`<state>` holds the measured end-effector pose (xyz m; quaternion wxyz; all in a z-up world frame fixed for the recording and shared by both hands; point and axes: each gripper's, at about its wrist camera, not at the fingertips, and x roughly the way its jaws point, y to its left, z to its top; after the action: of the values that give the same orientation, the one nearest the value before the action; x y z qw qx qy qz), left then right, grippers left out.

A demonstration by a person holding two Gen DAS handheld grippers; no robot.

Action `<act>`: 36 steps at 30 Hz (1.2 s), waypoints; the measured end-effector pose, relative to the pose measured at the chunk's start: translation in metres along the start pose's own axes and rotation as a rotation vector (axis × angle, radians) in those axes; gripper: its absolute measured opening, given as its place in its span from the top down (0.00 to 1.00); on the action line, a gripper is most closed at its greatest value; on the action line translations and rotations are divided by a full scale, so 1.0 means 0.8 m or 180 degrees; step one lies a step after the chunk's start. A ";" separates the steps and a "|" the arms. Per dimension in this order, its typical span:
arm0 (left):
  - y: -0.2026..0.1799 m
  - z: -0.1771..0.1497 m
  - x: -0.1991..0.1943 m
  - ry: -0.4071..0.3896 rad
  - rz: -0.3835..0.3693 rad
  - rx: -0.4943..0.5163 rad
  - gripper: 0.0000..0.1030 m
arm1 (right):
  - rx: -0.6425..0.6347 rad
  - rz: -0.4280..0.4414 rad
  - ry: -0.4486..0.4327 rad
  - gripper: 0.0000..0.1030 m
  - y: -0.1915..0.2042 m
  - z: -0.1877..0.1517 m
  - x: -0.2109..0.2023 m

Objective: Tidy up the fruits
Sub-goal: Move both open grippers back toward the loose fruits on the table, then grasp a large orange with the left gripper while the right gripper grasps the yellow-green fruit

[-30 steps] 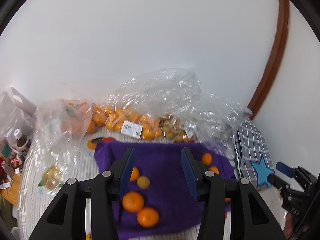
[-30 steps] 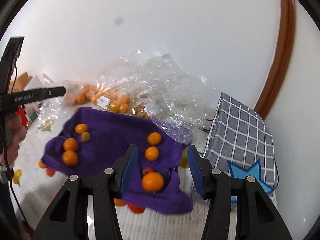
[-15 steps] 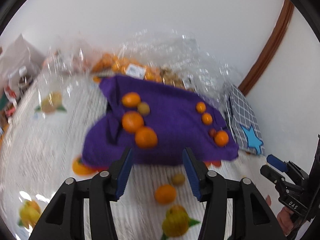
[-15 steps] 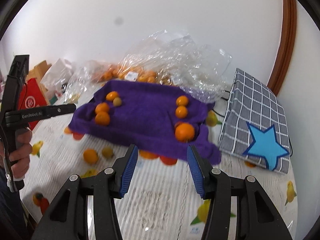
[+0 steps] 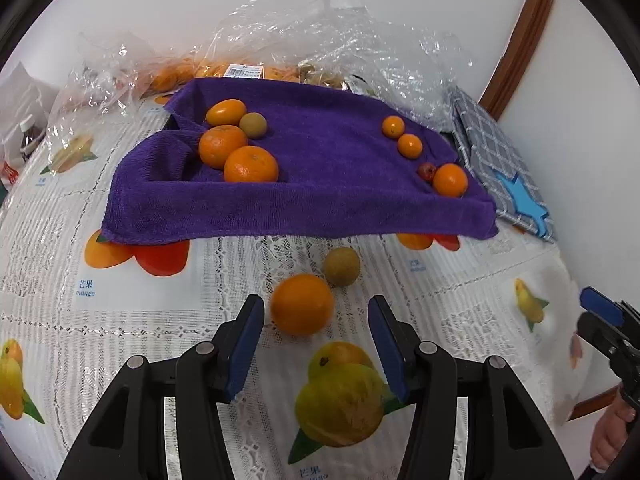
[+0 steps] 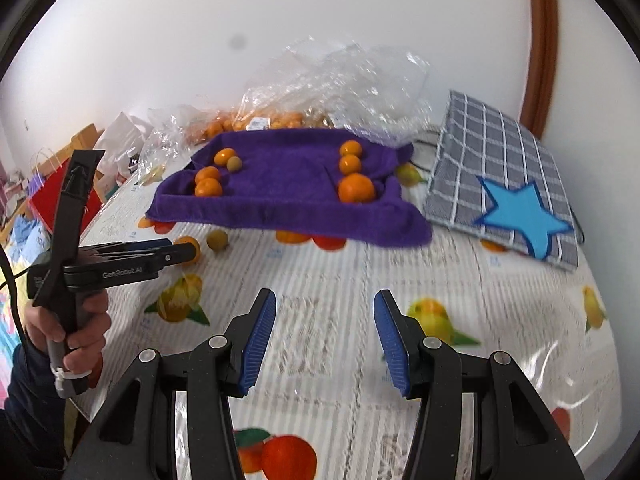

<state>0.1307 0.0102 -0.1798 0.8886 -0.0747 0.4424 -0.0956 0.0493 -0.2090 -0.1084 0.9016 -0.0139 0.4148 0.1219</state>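
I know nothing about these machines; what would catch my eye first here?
Probably the purple towel spread mid-table, with oranges grouped at its left and right. Nearer, a loose orange lies just ahead of the open left gripper. At right lies a grey checked cloth with a blue star.
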 end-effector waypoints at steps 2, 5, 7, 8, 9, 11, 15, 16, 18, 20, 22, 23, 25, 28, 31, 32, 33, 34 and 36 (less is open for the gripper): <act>-0.004 -0.002 0.006 0.0022 0.0071 0.0027 0.50 | 0.0103 0.0090 0.0029 0.50 -0.008 -0.008 0.003; -0.010 0.000 0.011 0.0025 0.0142 0.0076 0.59 | 0.0245 0.0351 0.0137 0.50 -0.013 -0.017 0.014; -0.011 0.000 0.015 0.0028 0.0215 0.0115 0.68 | 0.0259 0.0350 0.0135 0.50 -0.010 -0.021 0.021; -0.011 0.000 0.016 0.0021 0.0211 0.0138 0.68 | 0.0256 0.0346 0.0145 0.51 -0.008 -0.022 0.023; -0.010 0.001 0.016 0.0009 0.0197 0.0150 0.68 | 0.0251 0.0356 0.0163 0.51 -0.006 -0.022 0.027; -0.006 0.001 0.014 0.0003 0.0164 0.0160 0.68 | 0.0220 0.0379 0.0192 0.51 0.000 -0.024 0.034; 0.018 0.005 0.001 -0.0097 0.0264 0.0101 0.68 | 0.0175 0.0349 0.0197 0.51 0.007 -0.022 0.047; 0.025 0.006 -0.002 -0.0125 0.0306 0.0087 0.68 | 0.0183 0.0363 0.0196 0.51 0.008 -0.020 0.052; 0.043 0.011 -0.008 -0.0193 0.0410 0.0050 0.68 | 0.0219 0.0390 0.0187 0.53 0.009 -0.017 0.060; 0.060 0.016 -0.012 -0.0254 0.0469 0.0026 0.68 | 0.0353 0.0337 0.0140 0.56 0.009 -0.011 0.071; 0.074 0.020 -0.012 -0.0290 0.0499 -0.0008 0.68 | 0.0468 0.0376 0.0134 0.56 0.009 -0.003 0.083; 0.081 0.022 -0.013 -0.0317 0.0492 -0.0022 0.68 | 0.0515 0.0409 0.0134 0.57 0.011 0.002 0.090; 0.090 0.025 -0.015 -0.0391 0.0469 -0.0025 0.68 | 0.0550 0.0432 0.0115 0.57 0.018 0.012 0.101; 0.101 0.029 -0.018 -0.0524 0.0507 -0.0006 0.68 | 0.0508 0.0449 0.0058 0.63 0.034 0.027 0.116; 0.114 0.032 -0.016 -0.0579 0.0458 -0.0127 0.68 | 0.0398 0.0489 0.0001 0.63 0.055 0.041 0.131; 0.118 0.033 -0.016 -0.0588 0.0440 -0.0196 0.68 | 0.0359 0.0508 0.0014 0.64 0.059 0.044 0.134; 0.123 0.033 -0.017 -0.0594 0.0422 -0.0259 0.68 | 0.0301 0.0510 0.0047 0.66 0.068 0.048 0.141; 0.127 0.033 -0.017 -0.0589 0.0404 -0.0301 0.68 | 0.0251 0.0525 0.0071 0.67 0.074 0.051 0.145; 0.132 0.031 -0.014 -0.0569 0.0403 -0.0379 0.68 | 0.0160 0.0550 0.0107 0.67 0.085 0.055 0.154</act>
<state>0.1549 0.1162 -0.1790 0.9227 -0.1075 0.3702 -0.0057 0.1434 -0.1120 -0.1669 0.8807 0.0425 0.4325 0.1885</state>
